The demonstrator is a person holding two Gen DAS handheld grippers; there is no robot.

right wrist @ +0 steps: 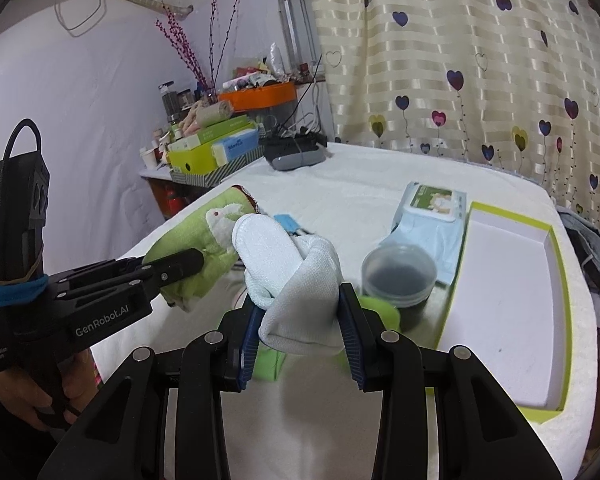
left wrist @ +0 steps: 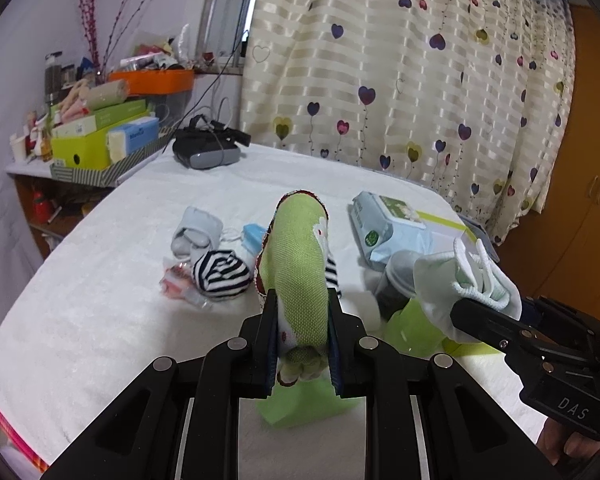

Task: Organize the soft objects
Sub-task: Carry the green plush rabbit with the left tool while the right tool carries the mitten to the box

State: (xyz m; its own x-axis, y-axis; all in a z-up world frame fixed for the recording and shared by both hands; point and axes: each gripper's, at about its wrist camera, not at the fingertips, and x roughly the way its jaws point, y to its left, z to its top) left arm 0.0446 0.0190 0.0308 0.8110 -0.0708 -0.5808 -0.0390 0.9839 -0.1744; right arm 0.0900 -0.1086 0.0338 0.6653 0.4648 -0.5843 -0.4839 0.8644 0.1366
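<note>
The left gripper (left wrist: 302,336) has its jaws clenched on a green knit sock with a white rabbit motif (left wrist: 296,256), held clear above the white towel-covered bench (left wrist: 100,280). The right gripper (right wrist: 300,340) has its jaws clenched on a bunched white knit sock (right wrist: 296,280), also lifted, at about three o'clock from the green one in the left wrist view.

Below them, at ten o'clock from the green sock, lie a rolled navy-and-white striped sock (left wrist: 220,276) and a pale grey rolled sock (left wrist: 196,232). A shallow white box with a lime-green rim (right wrist: 516,300) lies open at three o'clock of the right gripper, likely the destination.

Risks: both socks are pinched at one end only, so their loose ends could drag across the clear round plastic container (right wrist: 398,276) or the pale blue wet-wipe pack (right wrist: 428,220) and shift them. The white sock's folds may slip out if the grip is shallow.
</note>
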